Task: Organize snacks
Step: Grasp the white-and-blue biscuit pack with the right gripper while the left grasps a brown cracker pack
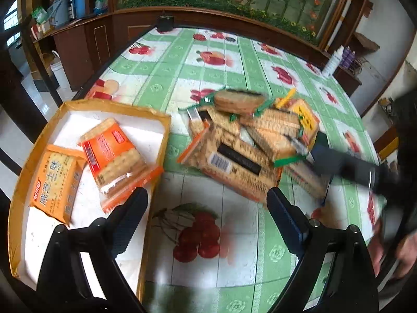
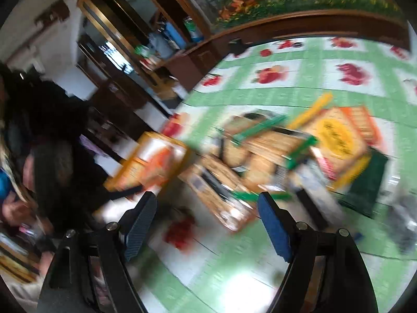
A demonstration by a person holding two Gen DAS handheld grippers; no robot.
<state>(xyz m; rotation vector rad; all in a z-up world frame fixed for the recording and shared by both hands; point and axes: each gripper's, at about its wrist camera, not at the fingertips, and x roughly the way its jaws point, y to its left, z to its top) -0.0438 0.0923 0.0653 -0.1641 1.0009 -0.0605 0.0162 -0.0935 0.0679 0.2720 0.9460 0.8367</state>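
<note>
Ahead of both open fingers (image 1: 130,208), cracker pile (image 1: 247,143).

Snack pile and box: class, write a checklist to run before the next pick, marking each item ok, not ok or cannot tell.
1. Left tool open, holding nothing: ok.
2. Right tool open, holding nothing: ok.
3. Box has free floor beside its two packs: ok.
4. Pile lies outside the box: ok.
5. Right wrist view sharp enough to aim: not ok, blurred.
6. Which pack in the pile lies loose on top: cannot tell.
</note>
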